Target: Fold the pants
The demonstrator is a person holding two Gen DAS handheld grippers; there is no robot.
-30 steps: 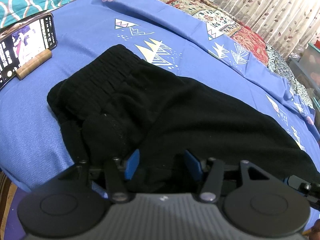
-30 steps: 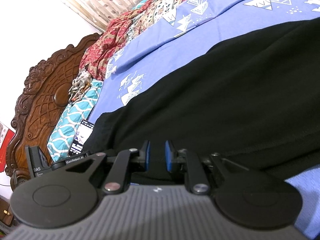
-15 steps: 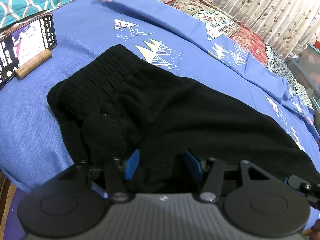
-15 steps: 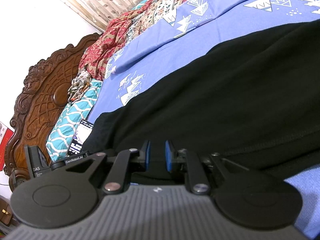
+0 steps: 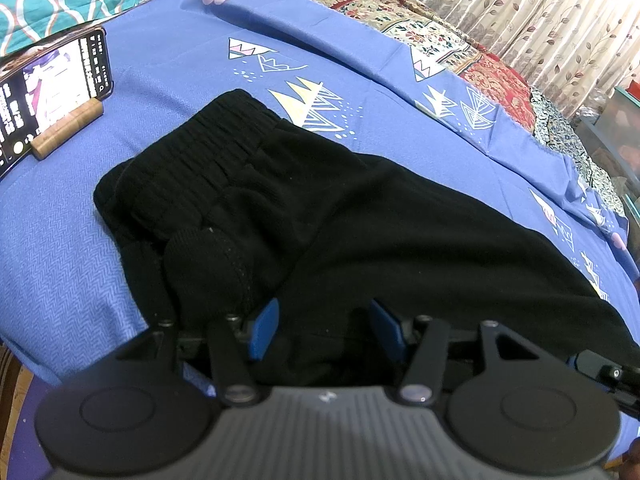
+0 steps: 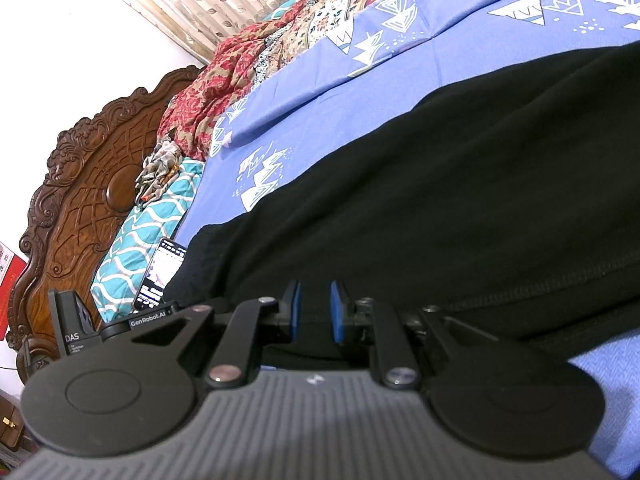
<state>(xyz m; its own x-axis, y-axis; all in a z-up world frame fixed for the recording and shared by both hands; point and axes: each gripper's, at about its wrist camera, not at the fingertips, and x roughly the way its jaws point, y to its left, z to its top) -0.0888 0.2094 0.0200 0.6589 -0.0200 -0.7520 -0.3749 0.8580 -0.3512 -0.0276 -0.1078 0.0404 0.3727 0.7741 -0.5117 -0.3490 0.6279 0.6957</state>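
Already the black pants (image 5: pixel 360 232) lie on the blue bedsheet (image 5: pixel 168 80), seemingly laid leg over leg, with the ribbed waistband at the far left and the legs running off to the right. A pocket bag sticks out at the near left edge, so the lengthwise fold looks done but untidy. The crosswise folds, hem toward waistband, appear not yet made.

The left tongs (image 5: pixel 324 330) sit at the near edge of the cloth, spread wide, with black fabric between the blue pads; whether they touch it I cannot tell. The right tongs (image 6: pixel 314 310) sit low at the near side of the legs, their pads nearly together, apparently pinching a thin fold of the pants.

A phone (image 5: pixel 48 88) stands propped in a wooden holder at the far left.
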